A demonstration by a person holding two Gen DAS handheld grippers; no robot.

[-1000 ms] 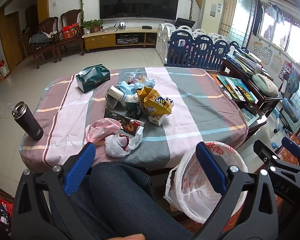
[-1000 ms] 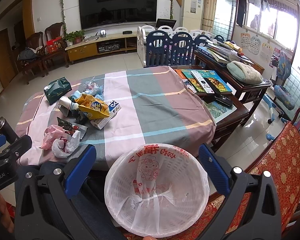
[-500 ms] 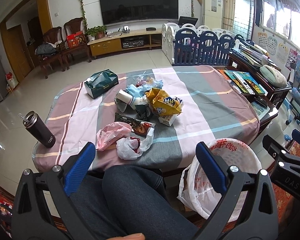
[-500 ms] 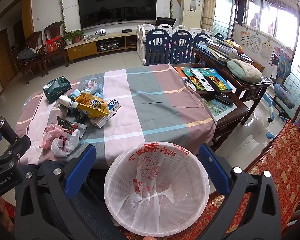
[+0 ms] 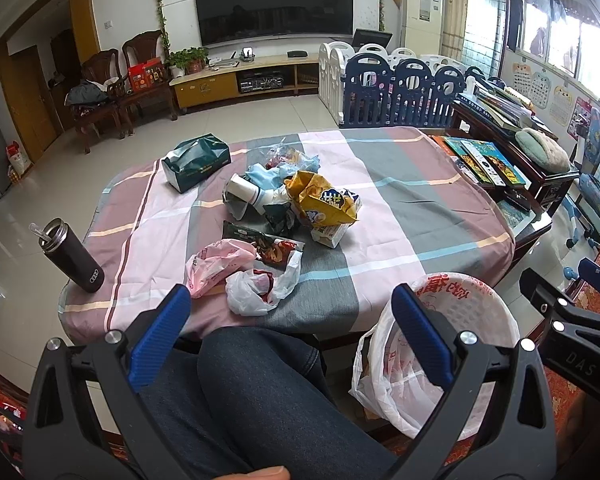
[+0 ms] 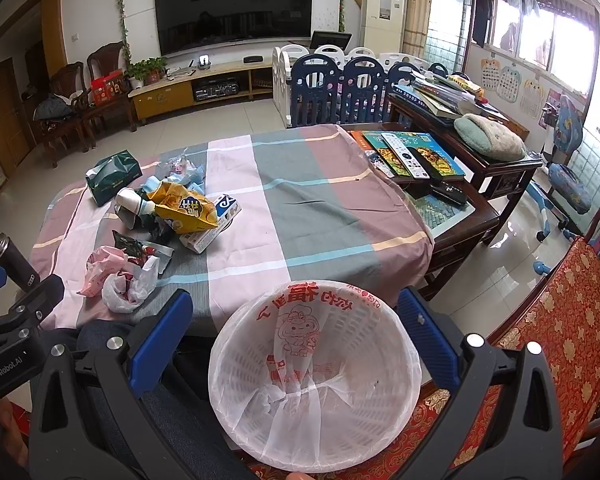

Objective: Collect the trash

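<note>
A heap of trash lies on the checked tablecloth (image 5: 400, 208): a yellow snack bag (image 5: 324, 200), a paper cup (image 5: 242, 190), a dark wrapper (image 5: 264, 242), a pink bag (image 5: 216, 262), a white bag (image 5: 260, 288) and a small carton (image 5: 332, 234). The yellow bag (image 6: 188, 208) and white bag (image 6: 130, 286) also show in the right wrist view. A white bin with a plastic liner (image 6: 314, 380) stands at the table's near side; it also shows in the left wrist view (image 5: 440, 344). My left gripper (image 5: 290, 312) is open and empty, held above my lap. My right gripper (image 6: 296, 312) is open and empty over the bin.
A dark tumbler (image 5: 72, 256) stands at the table's left edge. A green tissue pack (image 5: 196, 162) lies behind the trash. A side table with books (image 6: 416, 156) stands to the right, and a red patterned seat (image 6: 560, 320) lies at the near right.
The left wrist view has shifted a little: the table and trash sit slightly further right and lower in it. The right gripper has barely moved. Both stay open.
</note>
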